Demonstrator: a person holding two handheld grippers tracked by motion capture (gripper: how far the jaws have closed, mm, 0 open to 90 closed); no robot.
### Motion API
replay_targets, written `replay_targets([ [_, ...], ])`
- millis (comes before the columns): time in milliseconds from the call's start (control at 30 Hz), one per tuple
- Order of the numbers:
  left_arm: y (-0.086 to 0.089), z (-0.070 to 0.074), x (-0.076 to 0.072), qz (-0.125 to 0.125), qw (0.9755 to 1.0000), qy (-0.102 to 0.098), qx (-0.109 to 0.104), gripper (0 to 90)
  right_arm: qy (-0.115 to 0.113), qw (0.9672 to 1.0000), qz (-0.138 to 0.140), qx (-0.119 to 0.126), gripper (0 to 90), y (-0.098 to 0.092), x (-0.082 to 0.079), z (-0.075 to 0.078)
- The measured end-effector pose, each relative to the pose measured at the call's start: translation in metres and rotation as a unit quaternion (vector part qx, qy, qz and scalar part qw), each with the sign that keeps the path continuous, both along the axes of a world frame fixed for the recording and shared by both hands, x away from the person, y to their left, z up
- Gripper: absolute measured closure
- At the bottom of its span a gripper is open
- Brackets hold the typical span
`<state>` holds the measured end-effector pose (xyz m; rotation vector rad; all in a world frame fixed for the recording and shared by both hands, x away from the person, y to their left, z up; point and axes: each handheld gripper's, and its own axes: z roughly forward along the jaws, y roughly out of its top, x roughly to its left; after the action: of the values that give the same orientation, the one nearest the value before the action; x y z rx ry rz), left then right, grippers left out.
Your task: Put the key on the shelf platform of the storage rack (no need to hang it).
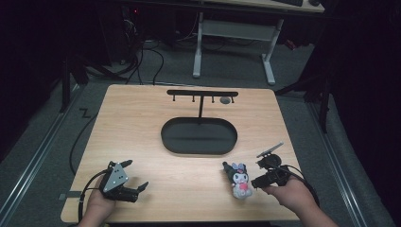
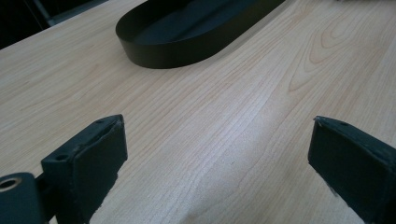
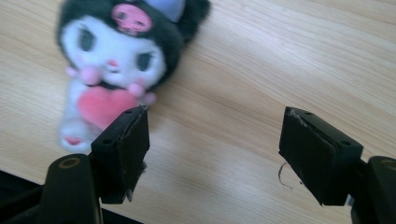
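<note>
One plush toy (image 3: 112,79) lies just beside the right tool (image 3: 215,140) — jaws wide, empty.

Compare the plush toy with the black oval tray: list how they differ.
The plush toy is small, soft and many-coloured: black, white, with a pink heart. The black oval tray is far larger, rigid, one colour. The toy lies near the table's front edge beside the right gripper; the tray sits mid-table. Both rest on the wooden table.

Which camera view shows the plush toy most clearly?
The right gripper view: the plush toy is close there, so its white face, black hood with pink skull and pink heart are readable, though slightly blurred. The high view shows it small, lying on the table beside the right gripper.
</note>
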<state>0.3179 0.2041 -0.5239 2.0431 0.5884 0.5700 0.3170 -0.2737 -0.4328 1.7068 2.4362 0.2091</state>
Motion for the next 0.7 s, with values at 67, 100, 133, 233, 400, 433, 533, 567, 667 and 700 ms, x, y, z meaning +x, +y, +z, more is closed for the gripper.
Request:
replay_targets([
  [67,0.002,0.0,-0.001,0.002,1.0,0.0,-0.002,5.1,-0.007,0.9999,0.014,0.007,24.6,0.011,0.0,0.003],
  [100,0.003,0.0,-0.002,0.004,1.0,-0.001,-0.002,5.1,-0.007,0.9999,0.014,0.007,24.6,0.011,0.0,0.003],
  [133,0.004,0.0,-0.002,0.006,1.0,0.0,-0.002,5.1,-0.008,0.9997,0.021,0.013,24.6,0.017,0.0,0.003],
  [233,0.008,0.0,-0.004,0.008,1.0,0.002,-0.002,4.9,-0.006,0.9995,0.027,0.017,24.4,0.022,0.0,0.003],
  [400,0.013,0.0,-0.009,0.013,0.9999,0.003,-0.003,4.1,0.0,0.999,0.039,0.022,24.0,0.032,-0.001,0.001],
  [433,0.014,0.0,-0.01,0.015,0.9999,0.003,-0.004,4.1,0.002,0.9988,0.041,0.027,23.7,0.035,-0.002,0.0],
  [533,0.016,0.0,-0.011,0.017,0.9998,0.002,-0.005,4.1,0.009,0.9986,0.039,0.034,23.4,0.038,-0.003,-0.003],
  [567,0.016,0.0,-0.011,0.017,0.9998,0.003,-0.005,4.1,0.023,0.9982,0.039,0.04,22.7,0.041,-0.003,-0.007],
  [667,0.015,0.0,-0.011,0.014,0.9999,0.005,-0.002,4.1,0.032,0.9976,0.035,0.05,21.6,0.041,-0.002,-0.013],
  [700,0.015,0.0,-0.011,0.013,0.9999,0.004,-0.002,4.0,0.037,0.9974,0.036,0.05,20.3,0.042,-0.002,-0.016],
])
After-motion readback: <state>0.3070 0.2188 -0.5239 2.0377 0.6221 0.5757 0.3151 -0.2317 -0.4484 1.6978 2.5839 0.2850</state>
